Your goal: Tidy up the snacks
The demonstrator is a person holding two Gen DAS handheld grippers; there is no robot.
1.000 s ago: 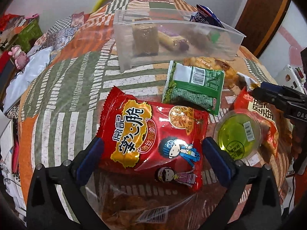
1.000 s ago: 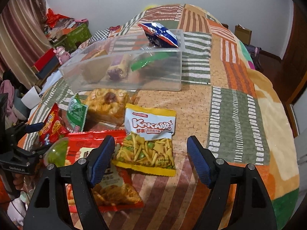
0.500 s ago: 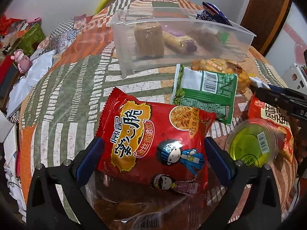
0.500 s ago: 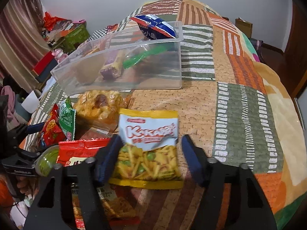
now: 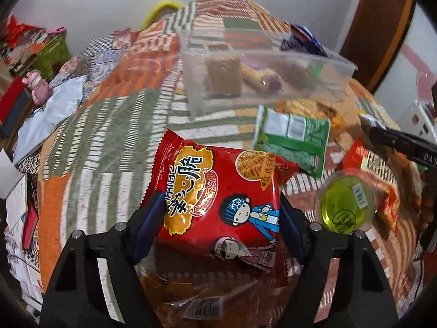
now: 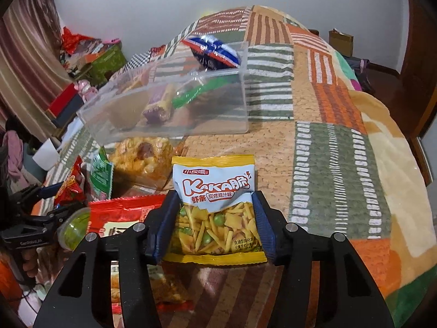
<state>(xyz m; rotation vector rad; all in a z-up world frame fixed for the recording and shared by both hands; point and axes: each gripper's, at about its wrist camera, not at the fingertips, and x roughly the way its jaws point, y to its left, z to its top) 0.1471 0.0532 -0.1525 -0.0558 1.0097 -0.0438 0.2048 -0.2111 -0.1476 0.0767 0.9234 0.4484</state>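
Note:
A red noodle-snack packet (image 5: 218,191) sits between the fingers of my left gripper (image 5: 221,224). The jaws are closing and both blue pads press its sides, so it bulges. My right gripper (image 6: 213,218) is also closing, its pads pressing the sides of a yellow-and-white Kaka chip packet (image 6: 215,191) that stands tilted up off the quilt. Beyond both lies a clear plastic bin (image 5: 273,93) (image 6: 191,109) holding a brown wafer block, a purple-ended roll and a blue packet at its far rim.
On the patchwork quilt between the grippers lie a green packet (image 5: 295,136), a green jelly cup (image 5: 344,207), another red packet (image 5: 382,172) and a clear bag of orange snacks (image 6: 142,158). A clear bag (image 5: 207,295) lies under the left gripper. Boxes and clutter line the bed's left side.
Both grippers narrowed onto their packets. The red packet now looks squeezed and slightly raised. The yellow packet came in between the right pads and tipped upright.

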